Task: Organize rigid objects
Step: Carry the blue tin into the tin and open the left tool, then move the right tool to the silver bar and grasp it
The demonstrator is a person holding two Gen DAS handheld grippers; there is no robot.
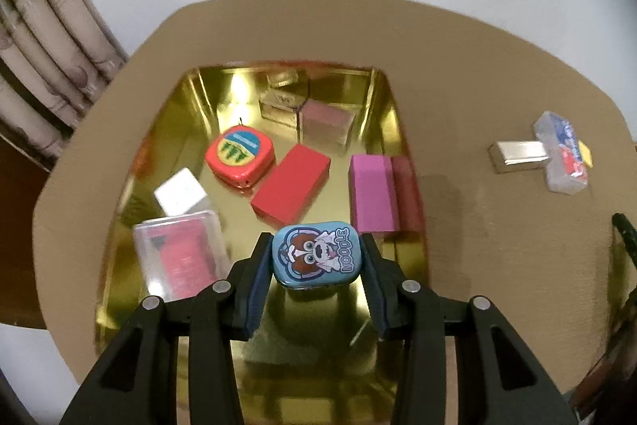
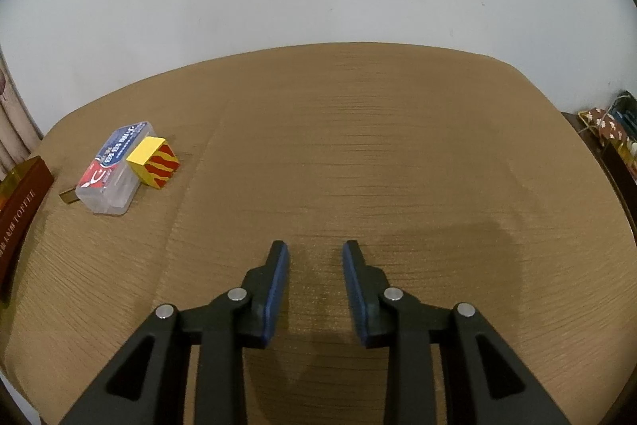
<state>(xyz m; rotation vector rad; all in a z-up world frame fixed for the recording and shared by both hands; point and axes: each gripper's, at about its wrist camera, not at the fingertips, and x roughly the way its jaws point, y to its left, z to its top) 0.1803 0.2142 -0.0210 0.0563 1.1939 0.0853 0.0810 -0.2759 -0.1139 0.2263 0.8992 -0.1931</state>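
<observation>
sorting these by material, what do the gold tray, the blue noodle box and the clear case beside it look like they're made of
Gold tray: likely metal, mirror-glossy; its walls reflect the items inside.
Blue noodle box, held in the left tongs: probably printed tin, smooth with rounded corners and a soft sheen.
Clear case: transparent hard plastic; red contents show through.

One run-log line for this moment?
left gripper: shut on blue tin above gold tray | right gripper: open | outside: clear case, yellow block
</observation>
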